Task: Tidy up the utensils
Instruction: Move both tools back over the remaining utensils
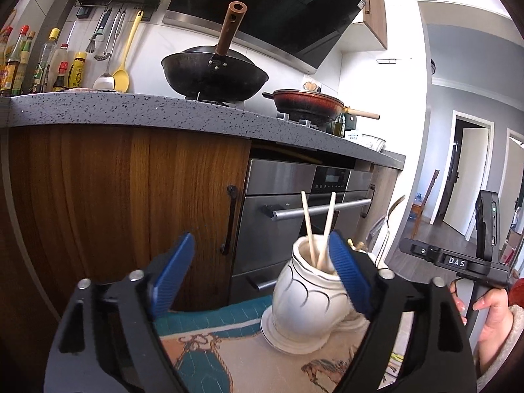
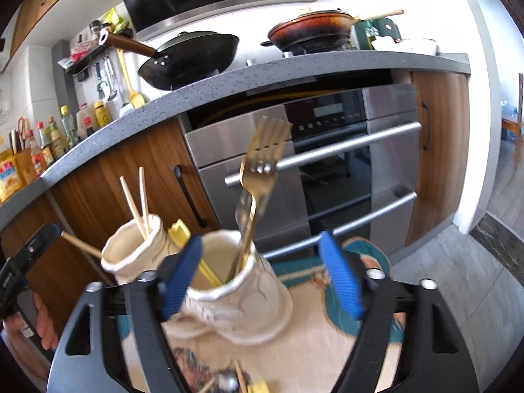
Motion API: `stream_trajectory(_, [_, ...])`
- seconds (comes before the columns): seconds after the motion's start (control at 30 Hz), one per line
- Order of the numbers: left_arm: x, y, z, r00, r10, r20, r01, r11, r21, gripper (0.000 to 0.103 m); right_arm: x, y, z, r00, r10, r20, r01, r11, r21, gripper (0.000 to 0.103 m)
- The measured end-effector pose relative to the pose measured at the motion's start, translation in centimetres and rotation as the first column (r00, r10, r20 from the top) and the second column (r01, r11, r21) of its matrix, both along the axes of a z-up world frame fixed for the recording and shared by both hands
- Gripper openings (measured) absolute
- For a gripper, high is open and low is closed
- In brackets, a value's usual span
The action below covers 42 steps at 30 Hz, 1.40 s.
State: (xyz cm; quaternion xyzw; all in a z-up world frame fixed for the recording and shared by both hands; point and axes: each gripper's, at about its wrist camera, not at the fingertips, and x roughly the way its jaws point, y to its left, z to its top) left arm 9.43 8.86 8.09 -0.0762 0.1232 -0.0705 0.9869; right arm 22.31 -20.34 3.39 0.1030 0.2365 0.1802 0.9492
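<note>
Both hand-held grippers, left (image 1: 258, 273) & right (image 2: 262, 273), were spread, nothing pinched; remaining chopsticks (image 2: 240, 375) near the fork vase (image 2: 242, 304) should be gripped mid-shaft, w/ tips dropped in vertically.

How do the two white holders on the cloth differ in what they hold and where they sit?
The far holder holds two chopsticks; the near holder holds a gold fork, tines up. The near holder sits between the right gripper's open blue fingers; the far holder stands beside it, further left. Both are cream ceramic jars with flared rims.
</note>
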Motion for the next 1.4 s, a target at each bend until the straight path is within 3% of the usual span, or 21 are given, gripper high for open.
stream_trajectory(0.1, [-1.3,-0.7,0.0,1.0,0.002,-0.017,-0.002,0.999,0.04,0.097,-1.9,-0.9,-0.3,1.0,-0.003,-0.019,0.003,1.0,-0.018,0.09])
stream_trajectory(0.3, [-3.1,-2.1,-0.5,0.997,-0.016,-0.075,0.023,0.996,0.087,0.097,-5.2,-1.7,-0.7,0.999,-0.018,-0.038,0.014,0.995,-0.101,0.095])
stream_trajectory(0.57, [-4.7,-4.1,-2.2,0.986,-0.049,-0.16,0.066,0.992,0.103,0.097,-8.1,-3.0,-2.2,0.997,-0.014,-0.08,0.003,0.99,-0.143,0.097])
stream_trajectory(0.73, [-5.1,-5.9,-3.5,0.973,-0.07,-0.221,0.1,0.986,0.13,0.097,-9.4,-3.0,-3.6,0.996,-0.006,-0.092,-0.016,0.973,-0.231,0.097])
stream_trajectory(1.0, [-5.1,-9.2,-6.2,0.938,-0.116,-0.326,0.178,0.97,0.166,0.097,-9.7,-3.9,-5.5,0.99,0.003,-0.144,-0.039,0.968,-0.247,0.097])
stream_trajectory(1.4, [-3.9,-13.0,-10.6,0.872,-0.084,-0.483,0.226,0.943,0.244,0.097,-9.9,-3.0,-6.5,0.985,0.052,-0.163,-0.096,0.955,-0.28,0.097])
